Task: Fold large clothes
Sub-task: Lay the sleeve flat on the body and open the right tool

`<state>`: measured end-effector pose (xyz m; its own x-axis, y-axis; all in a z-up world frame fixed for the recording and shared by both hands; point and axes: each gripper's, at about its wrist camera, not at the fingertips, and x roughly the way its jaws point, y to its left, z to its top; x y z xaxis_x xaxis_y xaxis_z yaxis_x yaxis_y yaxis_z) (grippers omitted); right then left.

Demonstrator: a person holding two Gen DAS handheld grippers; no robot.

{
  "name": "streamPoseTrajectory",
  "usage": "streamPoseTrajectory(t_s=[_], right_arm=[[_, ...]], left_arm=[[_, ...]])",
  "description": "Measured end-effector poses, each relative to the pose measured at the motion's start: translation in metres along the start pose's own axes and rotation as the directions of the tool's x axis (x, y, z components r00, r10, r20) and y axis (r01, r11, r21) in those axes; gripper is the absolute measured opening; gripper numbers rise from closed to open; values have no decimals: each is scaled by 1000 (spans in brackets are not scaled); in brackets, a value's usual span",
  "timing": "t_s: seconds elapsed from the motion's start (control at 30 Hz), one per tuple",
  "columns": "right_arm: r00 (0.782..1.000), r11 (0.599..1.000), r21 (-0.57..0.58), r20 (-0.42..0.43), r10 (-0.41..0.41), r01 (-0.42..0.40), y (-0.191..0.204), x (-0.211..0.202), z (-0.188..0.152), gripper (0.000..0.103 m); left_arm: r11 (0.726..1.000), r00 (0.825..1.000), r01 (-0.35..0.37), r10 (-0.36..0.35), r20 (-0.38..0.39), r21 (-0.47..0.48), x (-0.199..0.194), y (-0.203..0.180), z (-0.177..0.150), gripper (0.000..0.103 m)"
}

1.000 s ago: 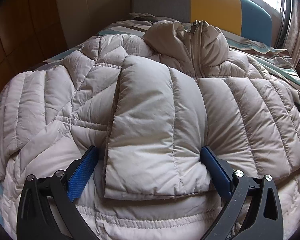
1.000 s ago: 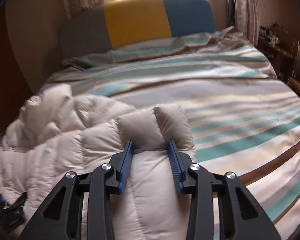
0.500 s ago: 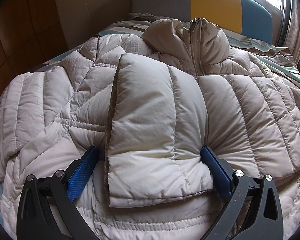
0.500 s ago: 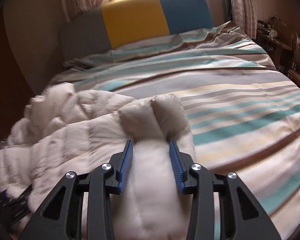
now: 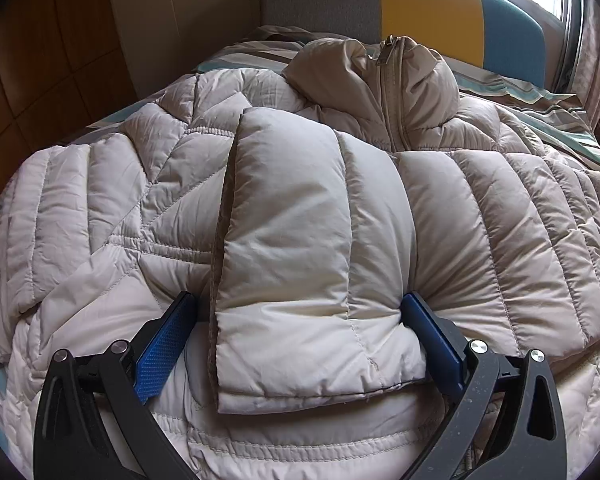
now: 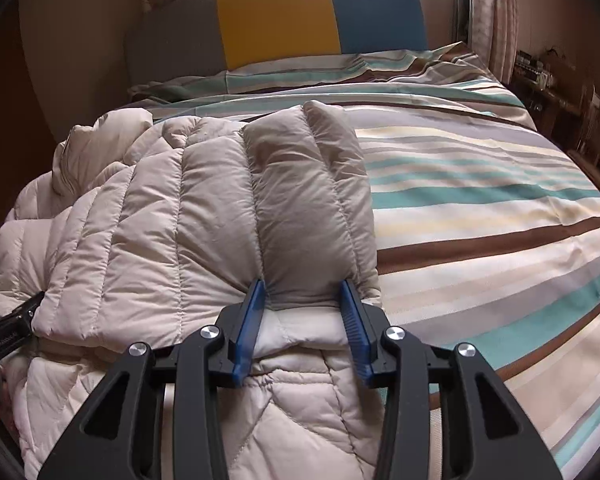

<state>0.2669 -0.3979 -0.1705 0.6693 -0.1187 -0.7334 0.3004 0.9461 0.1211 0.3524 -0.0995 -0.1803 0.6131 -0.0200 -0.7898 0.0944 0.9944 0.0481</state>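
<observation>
Down at the near edge, the left gripper (image 5: 298,320) stands spread wide, its two blue pads on either side of one folded sleeve cuff (image 5: 300,280); the right pad presses the fabric, the left pad stands just clear, so nothing is clamped. The right gripper (image 6: 305,300) has its two blue pads drawn in on the other sleeve (image 6: 308,216), pinching the puffed fabric between them. Both sleeves belong to one beige quilted down jacket (image 5: 500,220), lying front-up on the striped bedspread (image 6: 480,200), its zipped collar (image 5: 388,76) toward the three-coloured headboard (image 6: 276,20). Since a second ago the right sleeve has come over onto the jacket's body, while the left gripper's view is nearly unchanged. Only the left wrist view shows the collar and zip; only the right wrist view shows the broad bare stretch of bedspread and the tip of the other gripper at its left edge.
</observation>
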Motion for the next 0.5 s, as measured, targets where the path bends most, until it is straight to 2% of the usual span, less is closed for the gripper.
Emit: streamPoseTrajectory(t_s=[0.1,0.17,0.27,0.37,0.43,0.47,0.5], right_arm=[[1000,1000,-10,5,-19,19,2,-1,-2,41],[999,999,-23,6,-39,39,5,0,-3,42],[999,998,-26,8,-50,51,7,1,-3,44],[998,998,-23,8,-61,61,7,1,-2,47],[996,996,-10,2,-91,91,5,2,-2,60],[993,993,10,-11,-115,115,1,4,-2,78],[994,994,35,-25,-106,106,-5,6,-2,83]], left_arm=[[1000,1000,22,-22,1,-14,-3,3,1,100],[996,997,76,-76,5,-46,-9,13,1,100],[977,986,166,-162,43,-134,-25,37,-2,100],[950,980,189,-167,108,-248,-45,73,-7,100],[943,980,173,-136,145,-284,-59,97,-10,100],[940,982,152,-107,158,-305,-67,113,-11,100],[935,982,138,-85,171,-328,-73,130,-13,100]])
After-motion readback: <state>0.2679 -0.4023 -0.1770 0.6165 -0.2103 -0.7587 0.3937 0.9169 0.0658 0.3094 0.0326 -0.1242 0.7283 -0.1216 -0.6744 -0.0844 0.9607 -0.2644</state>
